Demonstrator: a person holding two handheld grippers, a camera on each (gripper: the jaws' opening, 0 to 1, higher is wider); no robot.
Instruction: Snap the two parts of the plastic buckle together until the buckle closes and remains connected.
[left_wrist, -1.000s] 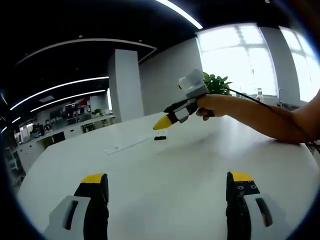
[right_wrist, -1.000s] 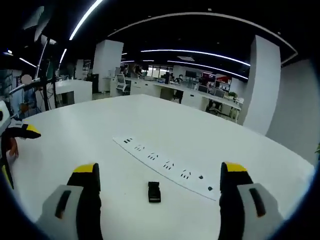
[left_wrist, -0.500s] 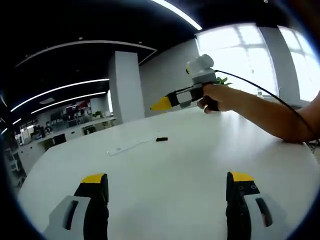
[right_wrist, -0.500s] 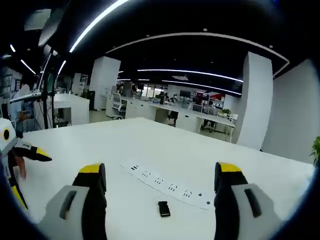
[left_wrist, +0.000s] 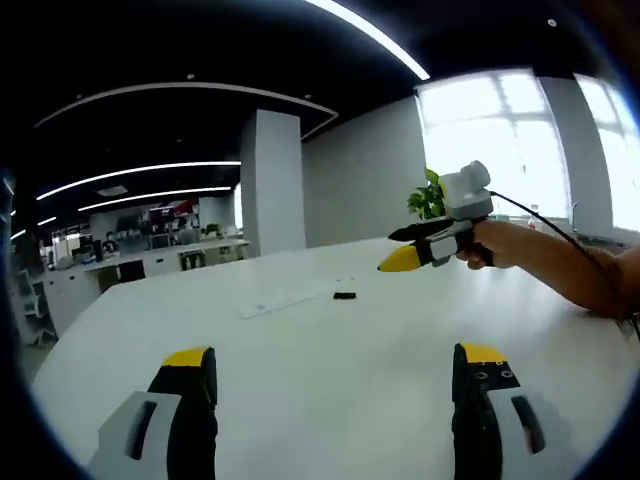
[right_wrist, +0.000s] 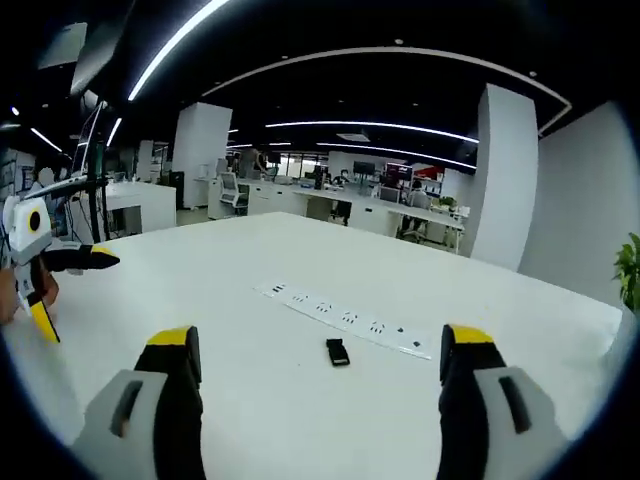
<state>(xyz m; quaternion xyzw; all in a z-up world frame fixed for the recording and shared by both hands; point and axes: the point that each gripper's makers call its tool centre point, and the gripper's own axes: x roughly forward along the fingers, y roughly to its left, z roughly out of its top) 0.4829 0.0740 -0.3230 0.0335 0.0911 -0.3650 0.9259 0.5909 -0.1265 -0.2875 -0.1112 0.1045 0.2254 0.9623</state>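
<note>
1. a small black plastic buckle (right_wrist: 338, 352) lies flat on the wide white table (right_wrist: 250, 330), just in front of a long white power strip (right_wrist: 345, 320) and touching neither gripper; from here it reads as one compact piece, and whether its two halves are already snapped shut is too small to tell.
2. judged by that, the closing is either done or not yet checked: nothing grips the buckle, and what is left is to confirm that the parts hold together, or to bring both tools down onto it and press them home.
3. in the right gripper view, the right gripper (right_wrist: 313, 400), with black jaws tipped in yellow, has its jaws wide apart and empty; the buckle sits on the table beyond them, roughly on the line between the two tips, clear of both.
4. in the left gripper view, the left gripper (left_wrist: 335, 400) also stands wide apart and holds nothing; the buckle (left_wrist: 344, 296) is a dark speck far out toward the table's far edge, beside the end of the power strip (left_wrist: 285, 300) and well apart from these fingers.
5. the same view catches the right gripper (left_wrist: 400, 260) held aloft in a person's hand (left_wrist: 490, 243), above the table and to one side of the buckle.
6. a green potted plant (left_wrist: 428, 198) stands near the bright window behind.
</note>
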